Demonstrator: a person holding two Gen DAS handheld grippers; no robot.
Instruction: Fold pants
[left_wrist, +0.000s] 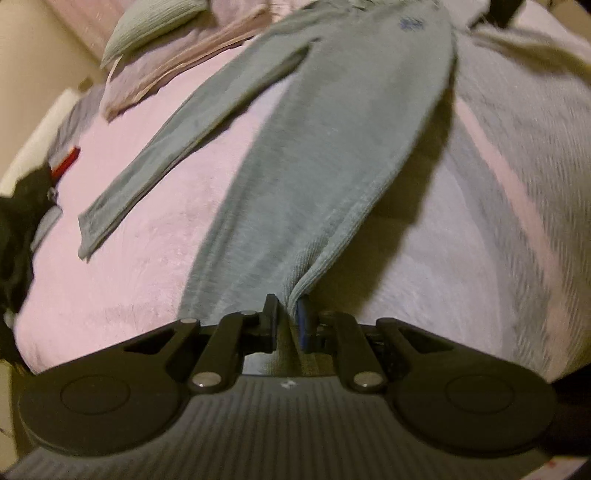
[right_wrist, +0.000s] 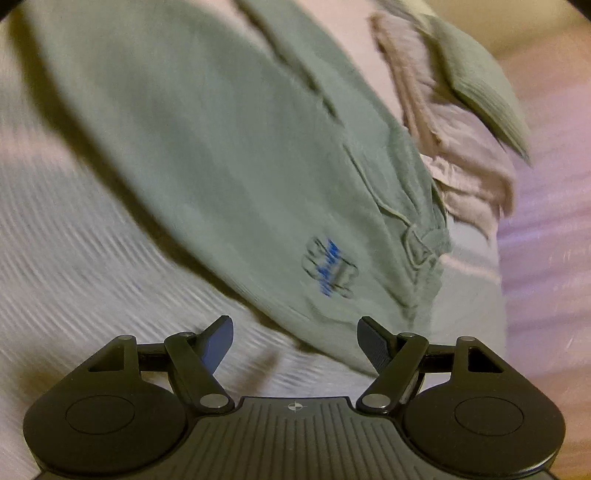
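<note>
While one pants (left_wrist: 325, 155) lie spread | left gripper (left_wrist: 289, 314) fingers clamp hem | right gripper (right_wrist: 294, 332) fingers wide, empty

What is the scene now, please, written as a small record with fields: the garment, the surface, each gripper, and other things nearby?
garment: grey-green pants, lying spread on the bed, legs apart, blue logo near the waist
surface: pink blanket
left gripper: fingers closed, pinching the hem of one pant leg
right gripper: fingers open, nothing between them, at the waist edge near the logo
nearby: folded pink clothes with a green ribbed piece on top, beside the waist
image quality: both views blurred
</note>
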